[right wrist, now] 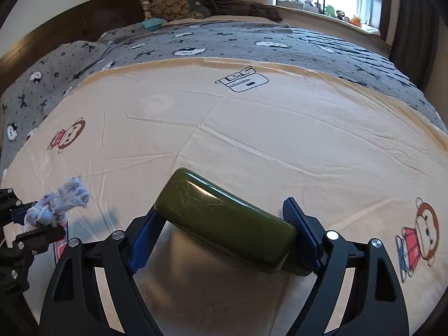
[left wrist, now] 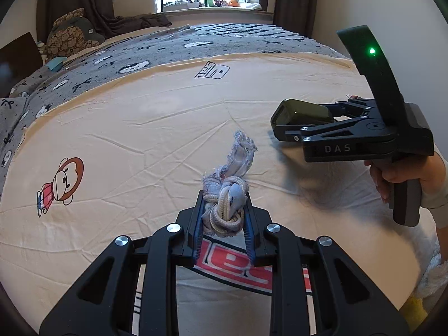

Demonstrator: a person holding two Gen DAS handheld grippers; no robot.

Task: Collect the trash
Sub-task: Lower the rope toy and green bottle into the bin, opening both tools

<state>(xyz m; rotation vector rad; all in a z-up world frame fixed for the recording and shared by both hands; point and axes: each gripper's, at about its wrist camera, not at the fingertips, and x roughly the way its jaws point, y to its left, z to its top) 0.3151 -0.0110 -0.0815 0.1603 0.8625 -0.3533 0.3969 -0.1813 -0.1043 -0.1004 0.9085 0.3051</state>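
My left gripper [left wrist: 224, 207] is shut on a knotted grey-white rope rag [left wrist: 226, 207] and holds it just above the cream bed sheet [left wrist: 140, 128]; its frayed end sticks up. The rag also shows at the left of the right wrist view [right wrist: 56, 204]. My right gripper [right wrist: 224, 221] is shut on a dark olive-green hard glasses case [right wrist: 224, 221], gripped across its ends and tilted, above the sheet. From the left wrist view the right gripper [left wrist: 282, 128] with the case [left wrist: 302, 112] hovers to the right of the rag.
The sheet has cartoon monkey prints [left wrist: 61, 182] [right wrist: 420, 229] and lies over a grey patterned blanket [left wrist: 140, 53]. A wooden headboard [right wrist: 84, 25] and pillows are at the left. A windowsill with toys [left wrist: 212, 1] and dark curtains are at the far end.
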